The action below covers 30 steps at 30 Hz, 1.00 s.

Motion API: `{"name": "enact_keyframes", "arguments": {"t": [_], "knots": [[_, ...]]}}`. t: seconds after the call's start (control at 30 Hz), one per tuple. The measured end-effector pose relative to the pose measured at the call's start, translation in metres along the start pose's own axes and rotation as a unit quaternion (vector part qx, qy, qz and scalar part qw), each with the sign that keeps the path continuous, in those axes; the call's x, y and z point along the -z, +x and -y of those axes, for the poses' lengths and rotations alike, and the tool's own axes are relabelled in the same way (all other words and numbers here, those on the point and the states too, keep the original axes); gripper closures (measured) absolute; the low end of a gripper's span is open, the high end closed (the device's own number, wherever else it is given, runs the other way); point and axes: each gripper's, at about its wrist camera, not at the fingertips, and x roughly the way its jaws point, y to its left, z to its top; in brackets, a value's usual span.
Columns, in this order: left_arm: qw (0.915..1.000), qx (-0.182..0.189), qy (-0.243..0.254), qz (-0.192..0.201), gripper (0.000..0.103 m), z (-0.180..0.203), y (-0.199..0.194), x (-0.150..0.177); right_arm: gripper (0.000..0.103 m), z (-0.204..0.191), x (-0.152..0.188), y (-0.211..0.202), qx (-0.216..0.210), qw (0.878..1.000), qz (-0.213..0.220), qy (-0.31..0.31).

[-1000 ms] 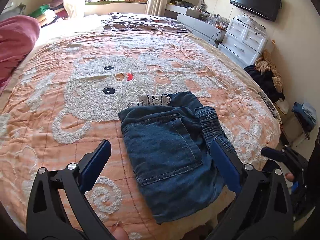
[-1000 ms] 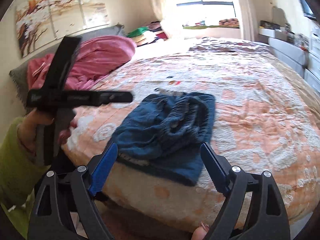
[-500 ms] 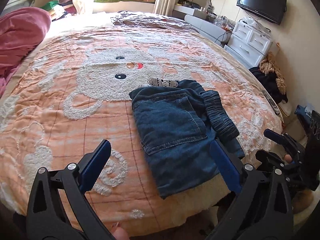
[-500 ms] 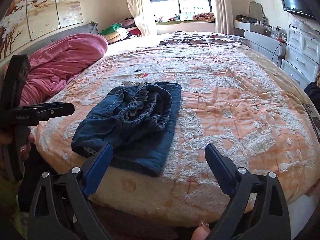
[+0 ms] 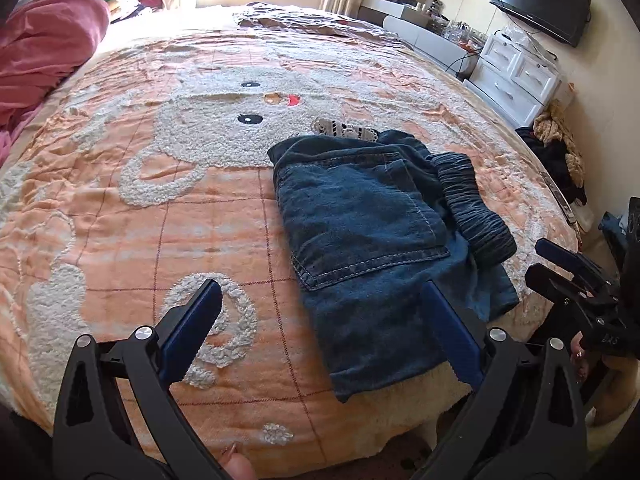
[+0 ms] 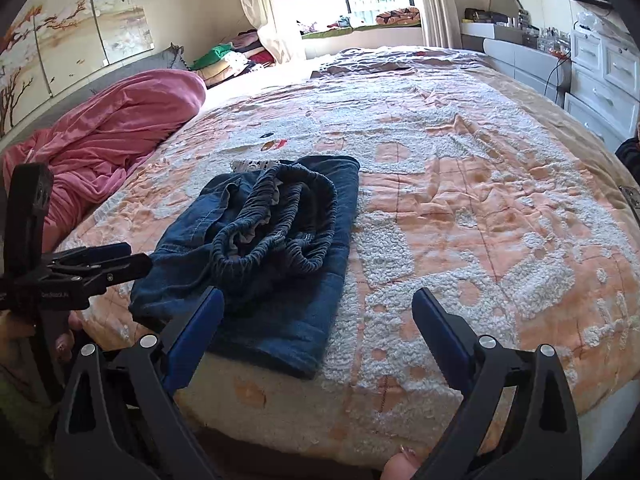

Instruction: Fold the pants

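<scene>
**Folded pants near the bed's edge, both tongs empty**

The pants (image 5: 372, 248) lie folded on the blanket (image 5: 160, 208), centre-right in the left wrist view, waistband bunched on top. The left gripper (image 5: 320, 332) stands wide at lower frame, holding nothing. The right gripper (image 6: 316, 332), lower frame, jaws just opened wide, is empty too.

The pants (image 5: 372, 232) are lying folded into a compact bundle near the foot edge of the bed (image 5: 120, 208). They are dark blue denim, with a stitched back pocket (image 5: 360, 216) facing up. The gathered elastic waistband (image 6: 276, 224) is sitting bunched on top, and one corner is overhanging the bed's edge.
</scene>
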Motion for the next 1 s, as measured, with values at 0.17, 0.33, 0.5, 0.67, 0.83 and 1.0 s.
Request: {"name": "enact_keyframes", "arguments": {"t": [0.17, 0.33, 0.5, 0.67, 0.83, 1.0], "knots": [[0.9996, 0.011, -0.024, 0.0, 0.01, -0.013, 0.01, -0.013, 0.009, 0.016, -0.021, 0.015, -0.021, 0.998, 0.0, 0.051], [0.9986, 0.031, -0.037, -0.023, 0.01, -0.015, 0.031, -0.02, 0.009, 0.018, -0.037, 0.036, -0.029, 0.998, -0.02, 0.054], [0.9975, 0.047, -0.046, -0.027, 0.01, -0.014, 0.046, -0.017, 0.031, 0.026, -0.034, 0.069, -0.062, 0.993, -0.07, 0.072], [0.9937, 0.094, -0.058, -0.023, 0.074, -0.012, 0.049, -0.02, 0.071, 0.028, -0.033, 0.084, -0.12, 0.984, -0.084, 0.098], [0.9956, 0.084, -0.041, 0.0, 0.093, -0.004, 0.04, -0.036, 0.079, -0.003, -0.049, 0.066, -0.094, 0.994, -0.05, 0.032], [0.9973, 0.045, -0.018, 0.054, 0.093, -0.01, 0.014, -0.057, 0.079, -0.035, -0.081, 0.06, -0.096, 0.995, -0.014, -0.011]]}}
